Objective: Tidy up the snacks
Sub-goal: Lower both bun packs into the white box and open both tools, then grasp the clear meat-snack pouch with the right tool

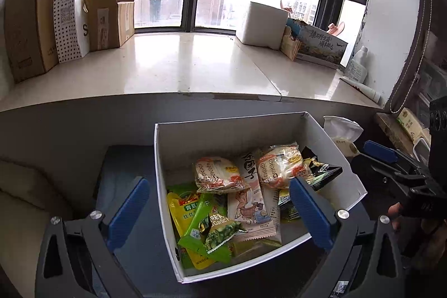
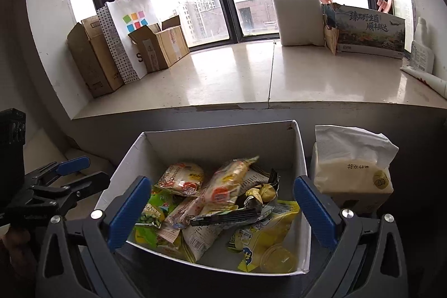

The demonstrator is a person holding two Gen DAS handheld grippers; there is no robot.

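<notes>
**Below the window ledge: both grippers stand empty over a filled snack box**

Below the window ledge (image 2: pixel 237 80), on a dark surface, sits an open white cardboard box (image 2: pixel 212 141) holding a loose heap of snack packets. I am standing behind the person, looking down into it.

Inside the box, two clear-wrapped rice crackers (image 1: pixel 216 173) lie toward twelve o'clock, resting on top of the pile. A green pea packet (image 1: pixel 220 232) sits at seven o'clock, against the near wall. A black packet (image 2: pixel 237 214) lies across the middle, and a yellow pouch (image 2: pixel 262 239) fills the five o'clock corner. A pale illustrated sachet (image 1: pixel 251 211) lies in the centre. The packets overlap at odd angles, which suggests they were dropped in rather than laid in rows.

The left gripper (image 1: pixel 220 210) hangs over the box's left wall, one blue finger inside and one outside, spread as wide as it goes and gripping nothing. The right gripper (image 2: pixel 223 210) hovers over the near rim, equally wide, and also empty. Neither pad touches a packet.

A tissue pack (image 2: pixel 352 172) stands just beside the box at three o'clock, outside it. Brown cartons (image 2: pixel 92 60) and a white paper bag (image 2: pixel 131 27) line the ledge at ten o'clock, well apart from the work.

I judge the gathering to be nearly or fully done, since no stray snack shows outside the box.
</notes>
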